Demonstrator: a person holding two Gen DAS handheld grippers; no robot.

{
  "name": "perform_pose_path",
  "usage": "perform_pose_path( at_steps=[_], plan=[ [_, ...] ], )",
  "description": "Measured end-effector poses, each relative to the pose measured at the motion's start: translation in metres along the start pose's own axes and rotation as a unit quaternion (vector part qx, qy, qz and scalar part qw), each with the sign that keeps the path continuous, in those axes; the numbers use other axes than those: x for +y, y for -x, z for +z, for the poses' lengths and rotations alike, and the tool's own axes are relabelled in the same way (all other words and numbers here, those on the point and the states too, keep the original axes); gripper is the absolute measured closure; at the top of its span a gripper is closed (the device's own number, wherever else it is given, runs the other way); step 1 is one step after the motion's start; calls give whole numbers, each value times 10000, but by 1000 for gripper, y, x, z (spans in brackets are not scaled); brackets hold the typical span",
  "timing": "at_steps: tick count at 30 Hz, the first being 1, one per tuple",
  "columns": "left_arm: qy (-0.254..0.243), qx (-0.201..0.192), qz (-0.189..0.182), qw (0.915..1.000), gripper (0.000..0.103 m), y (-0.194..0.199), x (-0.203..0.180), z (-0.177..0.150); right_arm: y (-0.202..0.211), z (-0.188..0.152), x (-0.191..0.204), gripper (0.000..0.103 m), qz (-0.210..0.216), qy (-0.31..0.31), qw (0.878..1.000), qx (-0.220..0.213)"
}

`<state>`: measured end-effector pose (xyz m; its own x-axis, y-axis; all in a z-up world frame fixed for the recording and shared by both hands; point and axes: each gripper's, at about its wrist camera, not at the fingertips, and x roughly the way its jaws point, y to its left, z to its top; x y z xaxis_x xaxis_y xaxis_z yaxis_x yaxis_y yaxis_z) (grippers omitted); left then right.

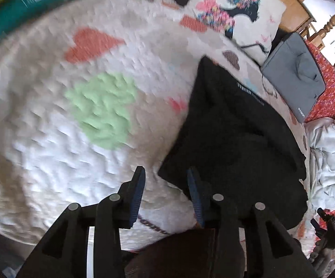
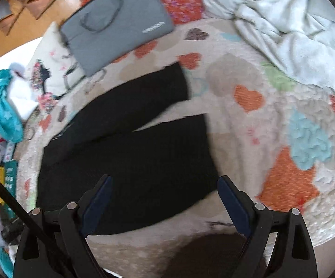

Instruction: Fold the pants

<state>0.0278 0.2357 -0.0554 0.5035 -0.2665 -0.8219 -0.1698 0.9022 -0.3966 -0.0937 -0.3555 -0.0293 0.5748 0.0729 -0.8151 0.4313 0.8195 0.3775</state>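
Hovering over black pants (image 2: 130, 153) spread flat on a heart-patterned quilt (image 2: 271, 125), legs splayed apart, both tongs hold nothing.

Left gripper (image 1: 166, 173) gapes narrowly by the waist corner; right gripper (image 2: 164, 181) stands wide above a leg. Dark, limp knit may bunch, or fingers may snag the puckered quilt instead.

Pants (image 2: 130, 153) lie on the blanket (image 2: 248, 120), laptop bag (image 2: 116, 34) beyond them.

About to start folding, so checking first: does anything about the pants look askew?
The black pants lie flat on the heart-print blanket, but the two legs splay apart in a V instead of lying together. Nothing looks spilled or damaged.
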Motion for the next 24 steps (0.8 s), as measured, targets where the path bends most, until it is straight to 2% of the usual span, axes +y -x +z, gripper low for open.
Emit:
perform_pose_path(
  at_steps=[5,9,10,12,13,14,16,19,21,23,24],
  plan=[
    [-21,-361,-22,9993,67,27,-5,-1,-17,8,-42,9,-348,-427,9983,169],
    [-249,-406,-138,9988,66,31,-35,-1,-49,7,-40,12,-47,-288,9971,700],
    [-303,-397,-141,9987,66,28,-42,0,-52,7,-32,21,-381,65,9969,686],
    [-469,-377,-125,9981,66,26,-58,1,-52,7,-27,36,-690,405,9941,735],
    [-565,-361,-112,9977,65,24,-66,2,-50,9,-30,44,-667,356,9944,745],
    [-619,-350,-108,9974,65,23,-70,2,-48,11,-36,63,-725,266,9942,746],
    [-692,-318,-101,9970,63,21,-77,6,-44,15,-51,80,-984,114,9922,752],
    [-810,-326,-97,9961,63,21,-85,11,-24,24,-61,77,-641,-148,9963,545],
    [-931,-405,-38,9948,62,23,-94,17,6,34,-52,77,-362,-48,9993,-40],
    [-1060,-510,21,9931,61,25,-104,22,40,42,-33,57,-208,133,9959,-872],
    [-1119,-566,42,9921,59,26,-109,25,55,44,-23,28,-184,227,9905,-1340]
  ],
)
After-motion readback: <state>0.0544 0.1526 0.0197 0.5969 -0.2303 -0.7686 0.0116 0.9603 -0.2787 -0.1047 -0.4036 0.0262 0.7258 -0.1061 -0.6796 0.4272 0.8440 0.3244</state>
